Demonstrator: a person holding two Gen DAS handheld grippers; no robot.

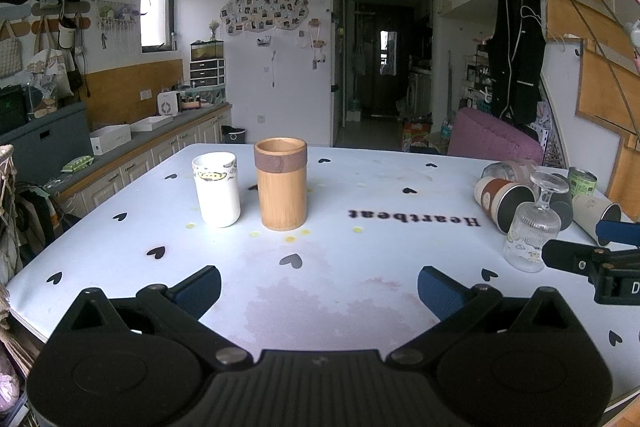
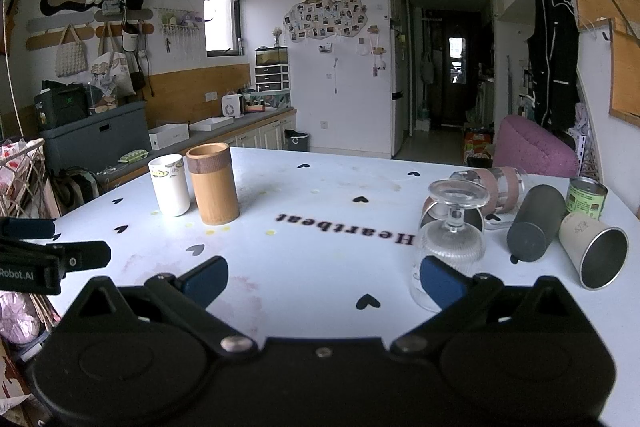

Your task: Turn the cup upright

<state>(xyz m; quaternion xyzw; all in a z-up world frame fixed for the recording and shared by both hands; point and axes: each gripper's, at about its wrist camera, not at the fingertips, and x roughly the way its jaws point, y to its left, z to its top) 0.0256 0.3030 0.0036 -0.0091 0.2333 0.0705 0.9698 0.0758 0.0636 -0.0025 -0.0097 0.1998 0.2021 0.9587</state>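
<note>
A clear ribbed stemmed glass (image 2: 452, 247) stands upside down on the white table (image 2: 320, 267), foot up; it also shows in the left wrist view (image 1: 534, 227). My right gripper (image 2: 324, 283) is open and empty, its right pad (image 2: 442, 285) just in front of the glass. My left gripper (image 1: 318, 293) is open and empty over the table's near middle. A white mug (image 1: 217, 189) and a bamboo cup (image 1: 281, 183) stand upright at the far left. Several cups lie on their sides at the right: a dark tumbler (image 2: 534, 223), a cream metal cup (image 2: 596, 251), a banded glass (image 2: 496, 187).
A green tin (image 2: 586, 197) stands upright behind the lying cups. A brown paper cup (image 1: 502, 199) lies on its side by the glass. The right gripper's fingers (image 1: 580, 255) reach into the left wrist view at the right edge. A pink chair (image 2: 536, 147) stands beyond the table.
</note>
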